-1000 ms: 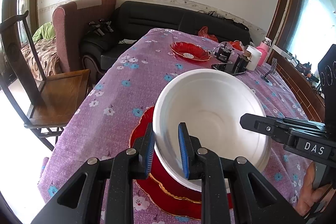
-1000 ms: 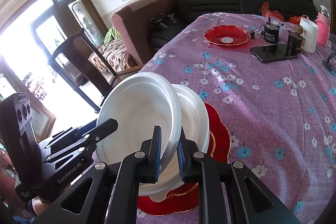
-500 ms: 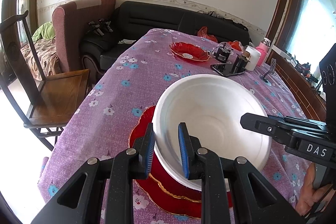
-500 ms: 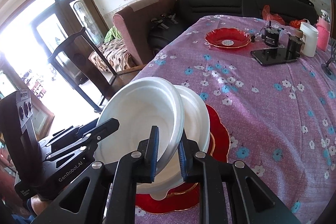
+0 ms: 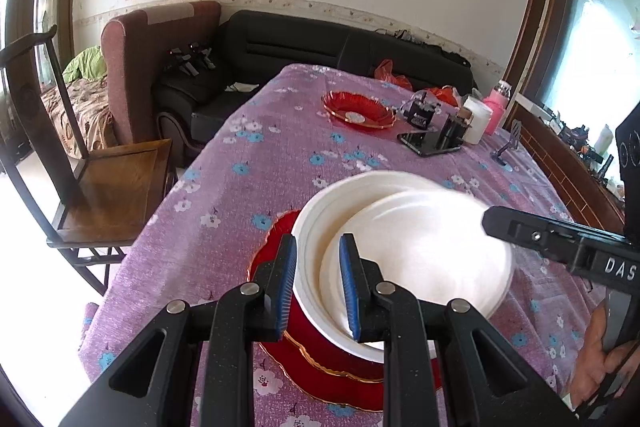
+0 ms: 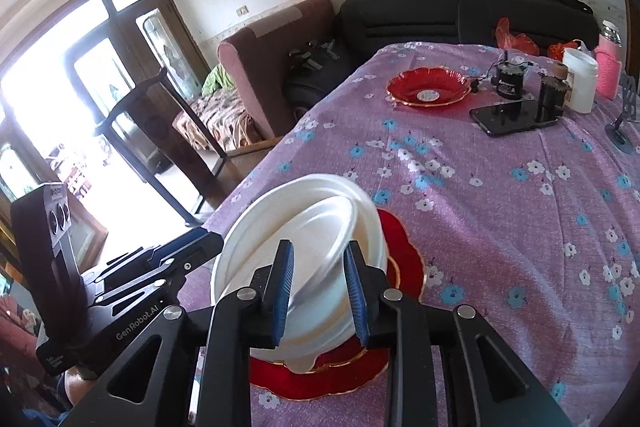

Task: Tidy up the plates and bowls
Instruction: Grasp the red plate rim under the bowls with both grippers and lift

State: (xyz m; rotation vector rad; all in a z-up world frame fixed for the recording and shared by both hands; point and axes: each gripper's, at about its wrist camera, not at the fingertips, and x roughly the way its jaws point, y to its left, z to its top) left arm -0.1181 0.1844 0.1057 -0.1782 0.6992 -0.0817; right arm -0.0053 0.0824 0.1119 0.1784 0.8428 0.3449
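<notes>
Both claws spread wide: left gripper [image 5: 318, 283], right gripper [image 6: 318, 291]. Two white bowls [image 5: 416, 259] nested on red plate [image 5: 320, 359], purple table [image 5: 260, 163].

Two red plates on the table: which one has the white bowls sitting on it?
The near red plate, right under the hand-held grippers, carries the white bowls. The far red plate beside the phone carries none.
</notes>
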